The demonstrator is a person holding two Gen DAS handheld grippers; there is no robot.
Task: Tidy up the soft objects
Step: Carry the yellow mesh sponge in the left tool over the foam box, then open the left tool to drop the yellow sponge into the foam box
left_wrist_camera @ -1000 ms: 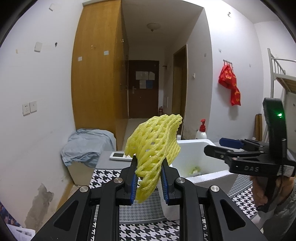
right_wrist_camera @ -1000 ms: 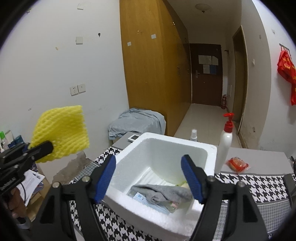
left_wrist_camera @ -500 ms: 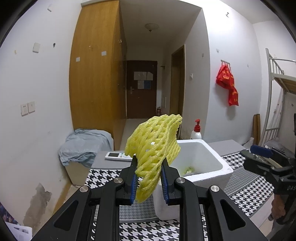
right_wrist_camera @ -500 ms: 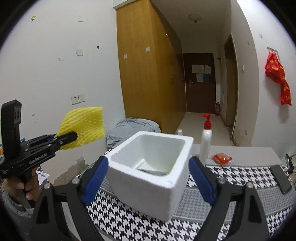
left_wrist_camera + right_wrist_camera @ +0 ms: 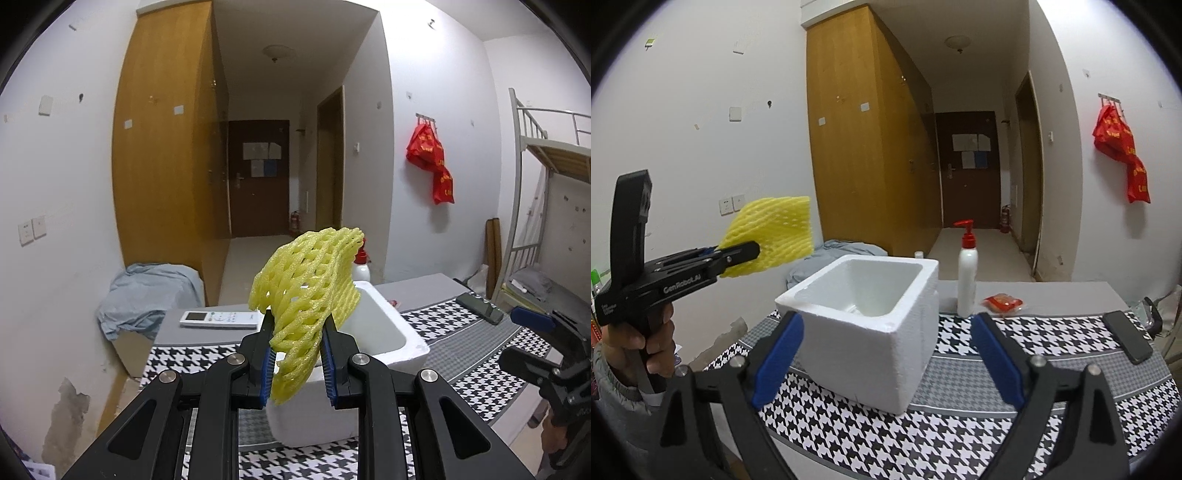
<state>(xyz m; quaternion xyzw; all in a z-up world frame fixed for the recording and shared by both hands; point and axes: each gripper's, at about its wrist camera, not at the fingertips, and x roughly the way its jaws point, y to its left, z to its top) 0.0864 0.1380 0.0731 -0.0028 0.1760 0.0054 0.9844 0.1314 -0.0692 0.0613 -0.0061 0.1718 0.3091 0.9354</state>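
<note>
Yellow foam netting [image 5: 306, 295], a single piece of open mesh sleeve, is pinched between the blue pads of the left tongs [image 5: 297, 363] and held up in the air to the left of one white foam box [image 5: 871, 325]; from the left wrist view the mesh blocks part of the box's near rim and most of the pump bottle behind it. The right tongs [image 5: 886, 363] are empty, their jaws having just been opening, and now stand wide with the box framed between the two blue pads but not touched by them. That box sits on the surface [image 5: 1052, 350], which carries a black-and-white houndstooth cloth, and its opening faces up; what lies inside cannot be told from here. Just beyond the box's far right corner stands one white pump bottle [image 5: 967, 280] with a red top, and a small white cap shows at the box's far edge. To the right of the bottle lies one small red packet [image 5: 1003, 302], and nearer, at the right edge of the cloth, one dark phone [image 5: 1128, 338] lies flat. On the far left of the surface rests one white remote control [image 5: 219, 319]. Off the surface to the far left a grey-blue cloth [image 5: 147, 291] is heaped over a low object by the wooden wardrobe [image 5: 864, 155]. A person's hand [image 5: 646, 343] grips the handle of the left tongs, and red bags [image 5: 1123, 147] hang on the right wall.
</note>
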